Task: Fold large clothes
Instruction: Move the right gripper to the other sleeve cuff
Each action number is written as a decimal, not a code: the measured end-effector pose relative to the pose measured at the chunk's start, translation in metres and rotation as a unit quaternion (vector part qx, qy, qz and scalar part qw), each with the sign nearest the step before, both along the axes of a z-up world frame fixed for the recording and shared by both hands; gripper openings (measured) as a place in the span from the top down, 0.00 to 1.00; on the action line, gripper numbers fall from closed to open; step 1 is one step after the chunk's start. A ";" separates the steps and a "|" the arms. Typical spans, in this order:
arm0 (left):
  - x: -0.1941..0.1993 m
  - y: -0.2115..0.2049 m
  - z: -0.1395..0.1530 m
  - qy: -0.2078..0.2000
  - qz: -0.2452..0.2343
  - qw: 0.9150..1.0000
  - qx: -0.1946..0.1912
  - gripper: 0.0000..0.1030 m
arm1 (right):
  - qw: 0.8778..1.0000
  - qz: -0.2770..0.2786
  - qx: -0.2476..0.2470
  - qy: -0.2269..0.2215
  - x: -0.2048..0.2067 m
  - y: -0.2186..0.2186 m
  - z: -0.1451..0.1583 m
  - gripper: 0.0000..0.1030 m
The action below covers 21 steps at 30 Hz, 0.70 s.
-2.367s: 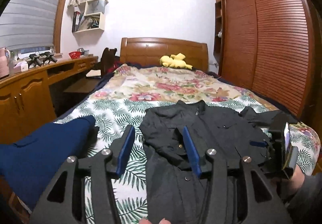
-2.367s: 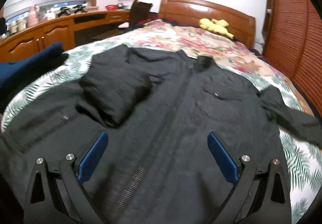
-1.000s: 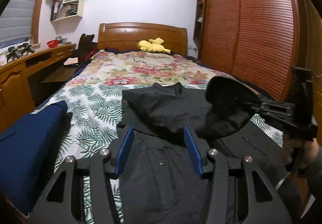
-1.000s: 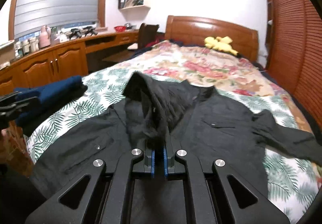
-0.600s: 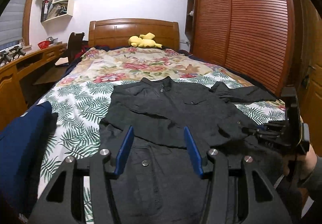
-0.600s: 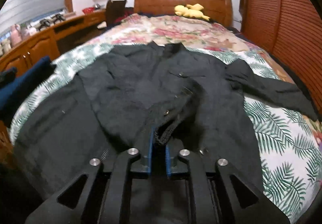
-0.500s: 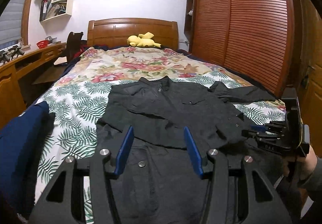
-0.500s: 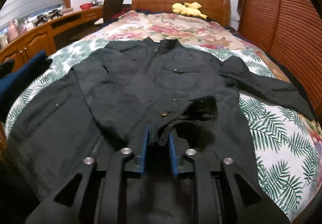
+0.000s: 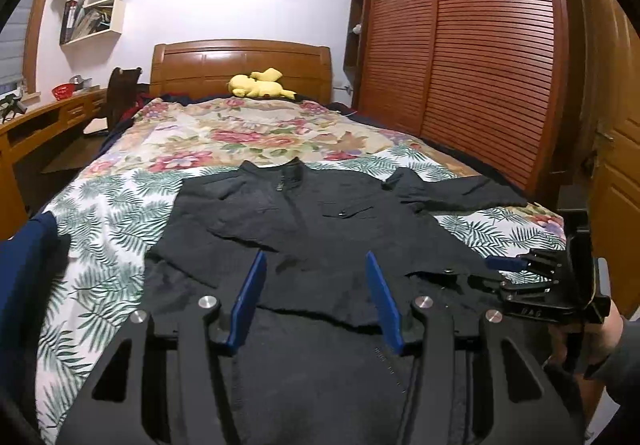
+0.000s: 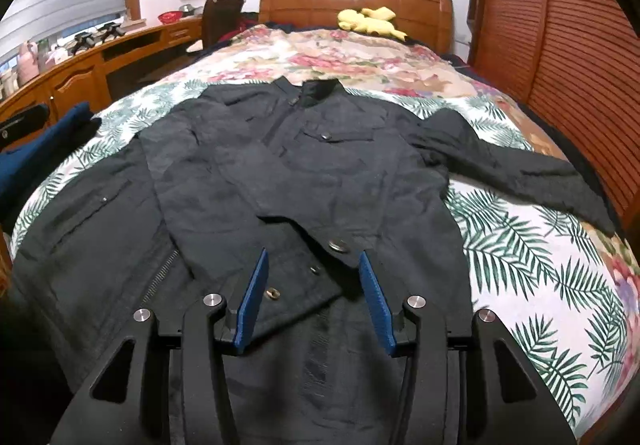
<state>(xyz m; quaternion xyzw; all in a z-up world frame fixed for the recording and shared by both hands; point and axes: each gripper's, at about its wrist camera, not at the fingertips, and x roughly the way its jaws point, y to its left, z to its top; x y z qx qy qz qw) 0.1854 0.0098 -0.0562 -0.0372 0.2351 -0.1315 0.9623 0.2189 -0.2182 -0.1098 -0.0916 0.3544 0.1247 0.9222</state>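
A black jacket lies face up on the bed, collar toward the headboard. One sleeve is folded across its chest, and the cuff rests on the jacket front between the blue pads of my right gripper. Those jaws are opening and the pads do not press the cuff. The other sleeve stretches out to the right. My left gripper hovers open over the jacket's lower half with nothing between its pads. The right gripper also shows at the right of the left wrist view, in a person's hand.
A navy folded garment lies at the bed's left edge. A yellow plush toy sits by the wooden headboard. Louvred wardrobe doors line the right side. A wooden desk and a chair stand on the left.
The right gripper carried the sleeve cuff across the jacket, lowered it onto the front and opened its jaws off it. The left gripper's view drifted sideways over the jacket.
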 end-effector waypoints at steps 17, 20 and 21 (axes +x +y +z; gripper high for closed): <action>0.018 -0.050 -0.014 0.016 -0.025 0.999 0.030 0.51 | 0.998 -0.056 -0.021 0.030 0.064 -0.109 0.005 0.28; 0.016 -0.057 -0.017 0.023 -0.036 0.999 0.033 0.51 | 0.995 -0.087 -0.018 0.048 0.087 -0.139 0.000 0.28; 0.015 -0.059 -0.017 0.023 -0.039 0.998 0.037 0.51 | 0.994 -0.100 -0.007 0.052 0.094 -0.152 0.000 0.28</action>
